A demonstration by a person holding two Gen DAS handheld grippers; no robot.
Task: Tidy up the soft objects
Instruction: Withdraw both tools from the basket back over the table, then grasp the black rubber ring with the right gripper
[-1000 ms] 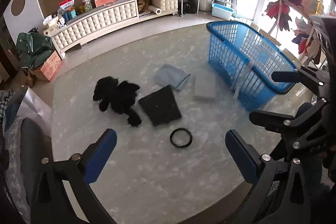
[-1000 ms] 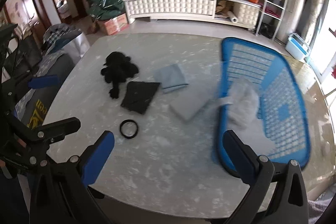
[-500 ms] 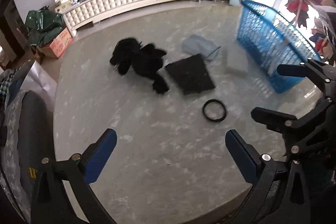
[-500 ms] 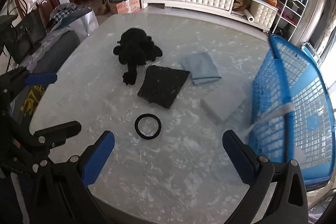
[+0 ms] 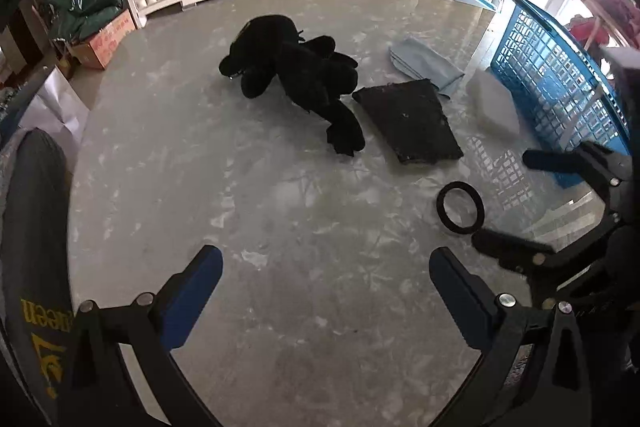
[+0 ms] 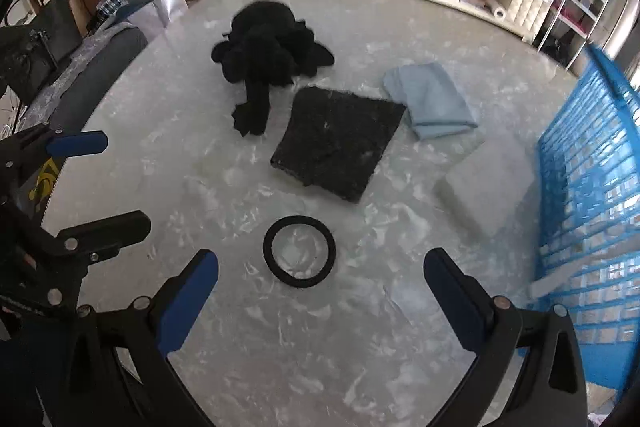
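From my left wrist camera, my left gripper [image 5: 326,283] hangs wide apart and empty above the marble table [image 5: 248,195]. The black plush toy [image 5: 296,79] lies beyond it, left of the blue basket [image 5: 560,83].

From my right wrist camera, my right gripper [image 6: 320,287] gapes wide over a black ring [image 6: 299,251], also left of the basket [image 6: 588,187].

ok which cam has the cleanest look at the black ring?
Right wrist. The black ring lies near frame centre, whole and large, just ahead of the open right tongs. In the left wrist view the ring sits off to the right, smaller, close beside the other tool's dark arm.
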